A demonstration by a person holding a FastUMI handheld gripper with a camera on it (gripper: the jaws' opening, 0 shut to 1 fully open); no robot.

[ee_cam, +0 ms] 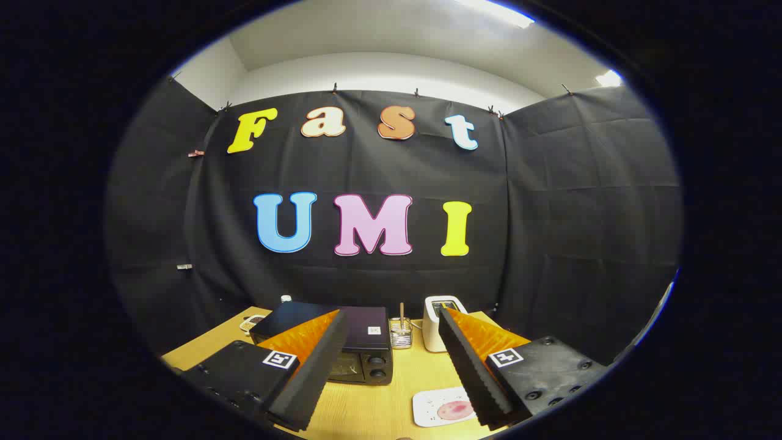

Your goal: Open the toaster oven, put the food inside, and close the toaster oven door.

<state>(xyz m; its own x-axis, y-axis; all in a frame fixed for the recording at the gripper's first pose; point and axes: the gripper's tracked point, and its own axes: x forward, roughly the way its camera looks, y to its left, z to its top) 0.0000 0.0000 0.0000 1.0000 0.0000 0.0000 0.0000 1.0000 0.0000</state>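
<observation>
You've got a black oven [360, 348] on a light wood-grain bench [391, 397], white toaster [437, 324] behind, white plate [437, 406] with a pink-red blotch, black cloth wall [580, 214].

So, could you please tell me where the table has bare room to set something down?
The open gripper hovers above the wooden table. Bare wood runs between its fingers, bordered by the black toaster oven behind and the white plate with pink food to the right. It is crowded at the back: the oven, a small clear holder and a white appliance.
</observation>
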